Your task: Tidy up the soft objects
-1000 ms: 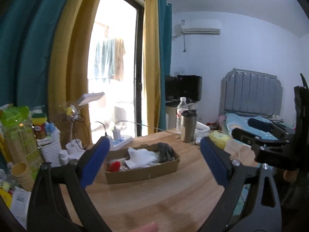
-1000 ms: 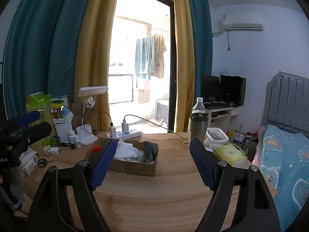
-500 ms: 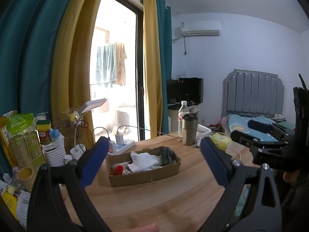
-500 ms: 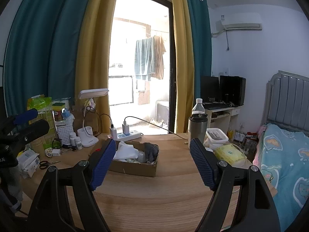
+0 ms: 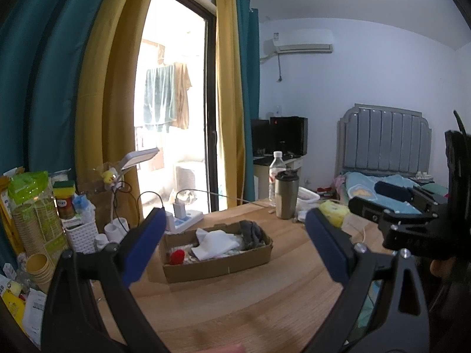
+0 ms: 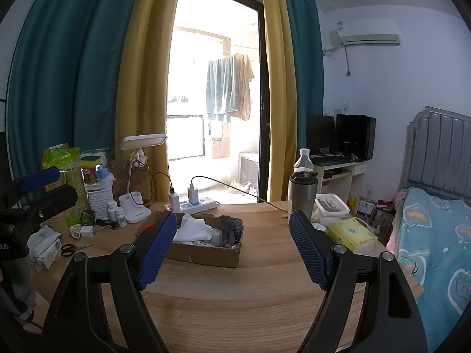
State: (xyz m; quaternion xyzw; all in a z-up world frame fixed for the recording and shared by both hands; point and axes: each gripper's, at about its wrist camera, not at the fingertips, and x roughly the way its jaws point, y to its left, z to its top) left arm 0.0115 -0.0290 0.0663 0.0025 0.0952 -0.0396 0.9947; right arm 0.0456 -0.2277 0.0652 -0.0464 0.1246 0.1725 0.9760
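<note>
A shallow cardboard box [image 5: 217, 264] [image 6: 206, 254] sits on the wooden table. Inside it lie a white cloth [image 5: 216, 242] [image 6: 191, 231], a dark grey sock [image 5: 251, 232] [image 6: 232, 231] and a small red soft thing [image 5: 176, 256]. My left gripper [image 5: 235, 247] hovers open in front of the box, nothing between its blue pads. My right gripper [image 6: 232, 250] is also open and empty, held back from the box; it shows at the right edge of the left wrist view [image 5: 391, 206].
A steel tumbler [image 6: 302, 195], a water bottle [image 6: 303, 160], a white lidded tub [image 6: 329, 206] and a yellow tissue pack [image 6: 351, 234] stand right of the box. A lamp [image 6: 135, 206], power strip [image 6: 191, 204], basket, cups and scissors [image 6: 70, 248] crowd the left. A bed [image 6: 435, 241] lies right.
The left wrist view has shifted a little, with the box sitting slightly lower and farther. The right gripper has kept still. Both stay open.
</note>
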